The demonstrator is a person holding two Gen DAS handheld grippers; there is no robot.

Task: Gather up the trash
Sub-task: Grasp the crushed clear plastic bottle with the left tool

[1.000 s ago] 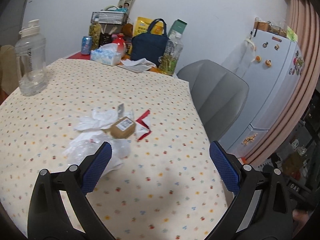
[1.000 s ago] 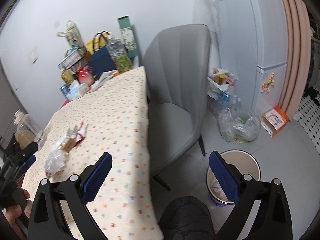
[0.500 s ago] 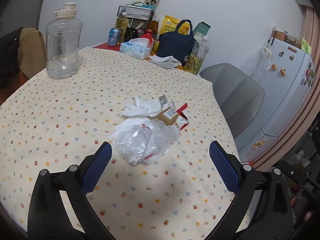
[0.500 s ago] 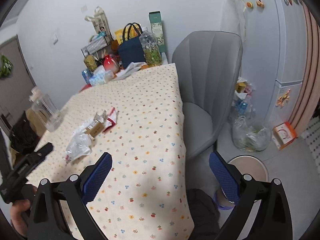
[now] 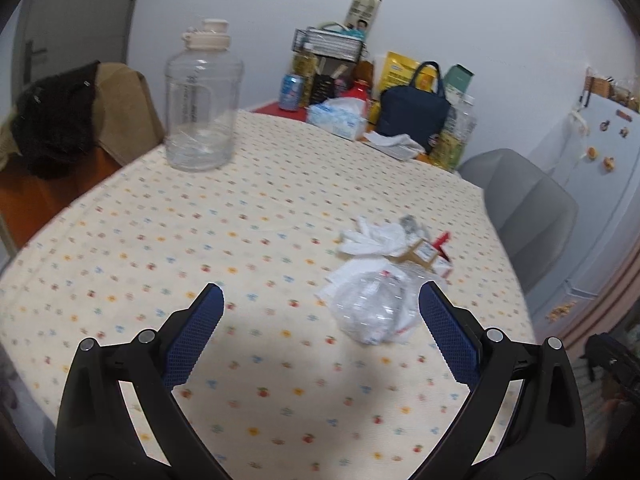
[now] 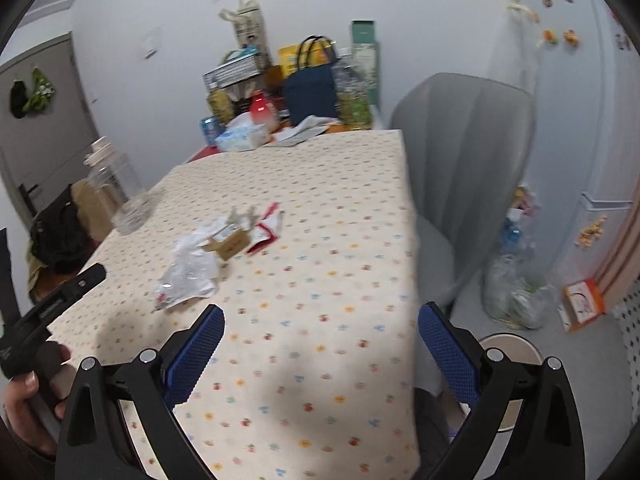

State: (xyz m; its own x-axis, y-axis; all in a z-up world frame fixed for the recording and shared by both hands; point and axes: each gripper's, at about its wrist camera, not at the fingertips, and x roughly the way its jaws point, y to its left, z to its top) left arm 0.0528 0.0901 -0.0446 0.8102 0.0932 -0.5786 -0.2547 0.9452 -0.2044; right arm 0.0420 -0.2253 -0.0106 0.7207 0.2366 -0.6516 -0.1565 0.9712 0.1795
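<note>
A small heap of trash lies on the dotted tablecloth: a crumpled clear plastic bag, white tissue, a small brown cardboard box and a red-and-white wrapper. My left gripper is open and empty, just short of the bag, which lies toward its right finger. My right gripper is open and empty above the table's near right part. From there the bag, box and wrapper lie ahead to the left. A round bin stands on the floor.
A large clear water jug stands at the table's far left. Bags, bottles, a can and a tissue pack crowd the far end. A grey chair stands at the table's right side. A full plastic bag and a fridge are further right.
Both grippers have swung left. In the left view the trash heap has shifted from centre toward the right finger; in the right view the table fills more and the bin has slid behind the right finger.
</note>
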